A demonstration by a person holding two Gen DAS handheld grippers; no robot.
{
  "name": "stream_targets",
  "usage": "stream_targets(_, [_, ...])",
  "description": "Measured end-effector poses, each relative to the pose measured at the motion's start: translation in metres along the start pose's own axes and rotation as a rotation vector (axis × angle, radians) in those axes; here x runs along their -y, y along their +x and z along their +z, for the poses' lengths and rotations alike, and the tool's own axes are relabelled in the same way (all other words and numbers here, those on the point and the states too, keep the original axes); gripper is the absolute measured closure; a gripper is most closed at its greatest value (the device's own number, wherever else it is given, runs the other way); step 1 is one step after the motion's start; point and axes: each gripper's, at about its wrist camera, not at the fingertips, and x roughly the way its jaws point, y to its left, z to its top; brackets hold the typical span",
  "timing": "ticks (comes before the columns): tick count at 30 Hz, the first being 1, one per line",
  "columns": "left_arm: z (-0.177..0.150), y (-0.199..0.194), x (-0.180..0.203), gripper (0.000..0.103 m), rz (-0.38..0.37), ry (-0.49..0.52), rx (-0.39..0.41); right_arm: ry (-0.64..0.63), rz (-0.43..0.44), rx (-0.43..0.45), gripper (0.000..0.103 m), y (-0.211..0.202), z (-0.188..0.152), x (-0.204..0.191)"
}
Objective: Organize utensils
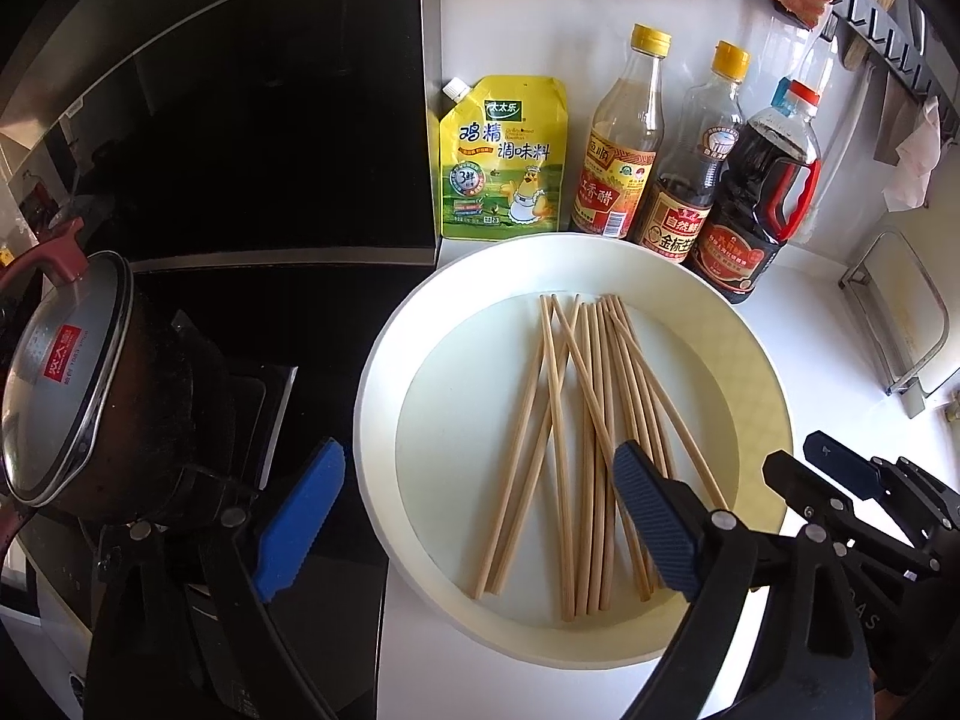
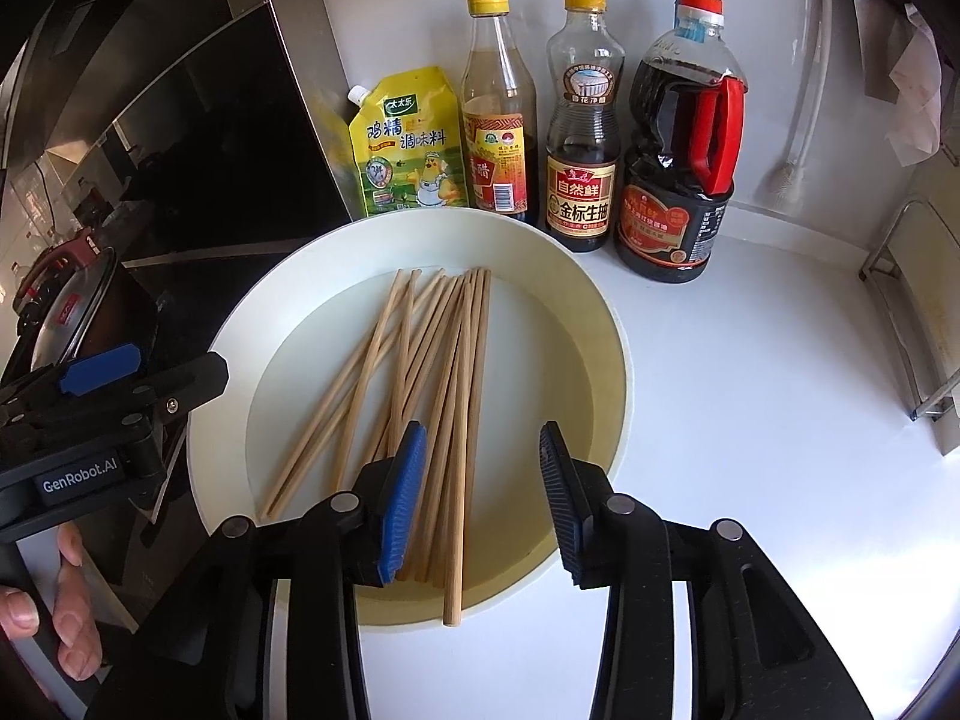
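Chopsticks (image 2: pixel 420 396) loose in basin (image 2: pixel 600 324), both hand-held grippers angled down, spread, gripping nothing

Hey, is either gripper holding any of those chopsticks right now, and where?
No. The left gripper and right gripper are both open above the chopsticks in the plate.

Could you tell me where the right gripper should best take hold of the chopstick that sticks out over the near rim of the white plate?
Probably at the overhanging near end of that chopstick. It rests on the white plate's rim, away from the crossed pile, with free space beneath. The right gripper could come from above, jaws either side of the shaft.
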Motion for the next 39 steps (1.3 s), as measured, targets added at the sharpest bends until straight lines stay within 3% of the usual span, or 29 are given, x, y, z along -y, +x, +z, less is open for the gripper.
stream_targets(13, [-0.003, -0.008, -0.004, 0.007, 0.027, -0.008, 0.014, -0.014, -0.011, 0.018, 0.047, -0.010, -0.006, -0.003])
stream_targets(23, [-0.010, -0.013, -0.005, 0.007, 0.056, -0.009, 0.011, -0.019, -0.017, 0.020, 0.045, -0.015, -0.011, -0.005])
stream_targets(39, [-0.016, -0.024, -0.003, 0.006, 0.045, -0.020, 0.013, -0.038, -0.006, 0.024, 0.044, -0.024, -0.018, -0.007])
